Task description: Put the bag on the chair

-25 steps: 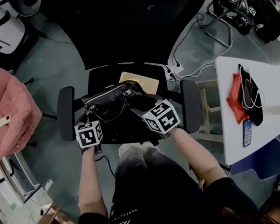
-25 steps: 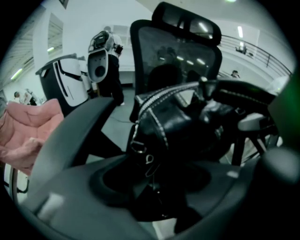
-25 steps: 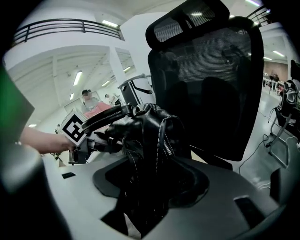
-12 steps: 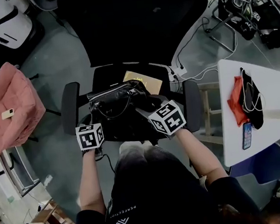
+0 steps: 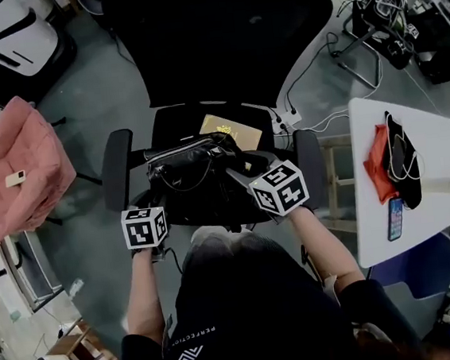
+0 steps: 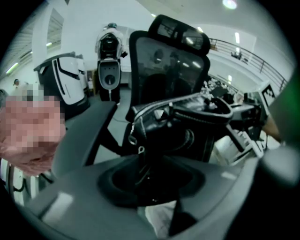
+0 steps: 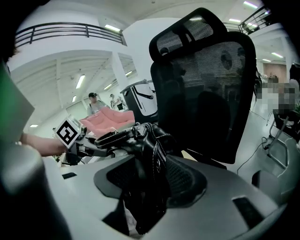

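Note:
A black leather handbag [image 5: 196, 174] lies on the seat of a black mesh office chair [image 5: 218, 40], between the two armrests [image 5: 118, 178]. My left gripper [image 5: 149, 207] sits at the seat's front left corner, just short of the bag [image 6: 187, 131]. Its jaws have been closing, and I see nothing pressed between them. My right gripper [image 5: 249, 177] is at the bag's near right end. Its jaws have closed a little. The bag's end [image 7: 147, 154] reaches down into their gap, with no visible squeeze on it.
A flat tan packet [image 5: 230, 128] lies on the seat behind the bag. A pink padded cover [image 5: 13, 177] is on the left. On the right is a white table [image 5: 436, 137] with a red cloth [image 5: 379, 159] and a phone [image 5: 395, 219]. A power strip [image 5: 286, 117] and cables lie on the floor.
Both grippers have drawn back slightly from the bag toward the person. The bag has stayed on the seat.

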Motion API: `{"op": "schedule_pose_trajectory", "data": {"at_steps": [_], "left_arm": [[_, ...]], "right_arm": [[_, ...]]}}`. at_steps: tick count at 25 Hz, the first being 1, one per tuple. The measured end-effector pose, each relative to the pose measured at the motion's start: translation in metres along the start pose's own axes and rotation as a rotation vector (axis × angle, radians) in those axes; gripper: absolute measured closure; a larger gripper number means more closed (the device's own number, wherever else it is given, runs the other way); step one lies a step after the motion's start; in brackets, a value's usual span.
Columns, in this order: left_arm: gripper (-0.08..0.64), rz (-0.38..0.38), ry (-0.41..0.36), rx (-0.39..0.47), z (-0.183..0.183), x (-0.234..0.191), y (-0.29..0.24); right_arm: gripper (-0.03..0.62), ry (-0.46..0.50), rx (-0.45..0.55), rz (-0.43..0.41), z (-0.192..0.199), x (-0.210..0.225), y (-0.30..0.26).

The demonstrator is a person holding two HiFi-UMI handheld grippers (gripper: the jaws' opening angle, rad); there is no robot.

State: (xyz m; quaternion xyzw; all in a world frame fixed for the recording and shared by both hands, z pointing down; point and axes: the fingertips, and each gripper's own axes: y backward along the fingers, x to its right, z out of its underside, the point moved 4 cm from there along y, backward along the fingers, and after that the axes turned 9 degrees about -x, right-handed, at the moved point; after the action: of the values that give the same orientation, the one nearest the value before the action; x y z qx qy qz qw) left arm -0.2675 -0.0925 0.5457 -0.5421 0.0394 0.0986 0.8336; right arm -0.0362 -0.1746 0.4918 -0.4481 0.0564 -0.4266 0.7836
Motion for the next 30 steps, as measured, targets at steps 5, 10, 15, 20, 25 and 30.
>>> {"op": "schedule_pose_trajectory", "data": {"at_steps": [5,10,15,20,25,30], "left_arm": [[0.402,0.018,-0.001,0.009,0.007,0.005,0.014],[0.417,0.056,0.041,0.091,-0.004,0.011,0.031],[0.444,0.057,0.04,0.146,-0.014,0.015,0.046],[0.493,0.037,0.049,0.203,-0.017,0.015,0.062],[0.536,0.006,0.064,0.24,-0.016,0.012,0.075],[0.552,0.001,0.081,0.272,-0.019,0.012,0.086]], "right_arm": [[0.401,-0.017,0.008,-0.003,0.004,0.0,0.007],[0.42,-0.023,0.014,0.0,0.006,0.001,0.013],[0.457,-0.028,0.037,-0.004,0.002,-0.004,0.021],[0.531,-0.028,0.064,0.016,0.001,-0.005,0.031],[0.589,-0.037,0.082,0.027,0.0,-0.007,0.041],[0.594,-0.055,0.083,0.009,-0.002,-0.012,0.048]]}}
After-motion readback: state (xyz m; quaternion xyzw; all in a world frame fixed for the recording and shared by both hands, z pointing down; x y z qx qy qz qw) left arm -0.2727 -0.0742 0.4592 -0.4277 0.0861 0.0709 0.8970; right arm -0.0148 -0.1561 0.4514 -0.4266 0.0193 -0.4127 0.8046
